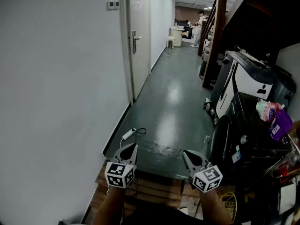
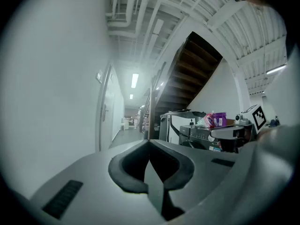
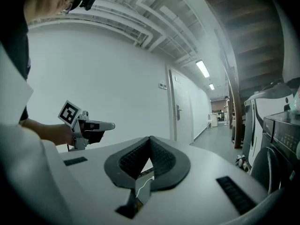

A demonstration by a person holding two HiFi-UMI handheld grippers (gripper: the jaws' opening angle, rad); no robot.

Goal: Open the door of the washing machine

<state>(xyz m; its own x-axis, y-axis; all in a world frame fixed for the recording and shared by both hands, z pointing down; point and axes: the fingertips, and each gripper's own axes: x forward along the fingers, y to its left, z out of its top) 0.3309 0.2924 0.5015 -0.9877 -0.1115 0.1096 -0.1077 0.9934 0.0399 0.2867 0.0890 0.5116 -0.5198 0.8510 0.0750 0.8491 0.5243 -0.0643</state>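
Narrow corridor, glossy dark floor (image 1: 168, 107), white wall (image 1: 56, 78) on one side, staircase (image 1: 214, 36) on the other. Two tools, left (image 1: 133, 146) and right (image 1: 185, 153), are held level side by side, both closed and empty. One dark washing machine (image 1: 236, 142) stands just to the right of the right tool, untouched.

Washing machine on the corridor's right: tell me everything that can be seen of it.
The washing machine is a dark, glossy front-loader standing along the corridor's right side. Its round door looks shut. A control panel with a dial runs across its upper front. A pink pouch and a purple bottle sit on top. The left gripper and right gripper, both shut and empty, are clear of it.
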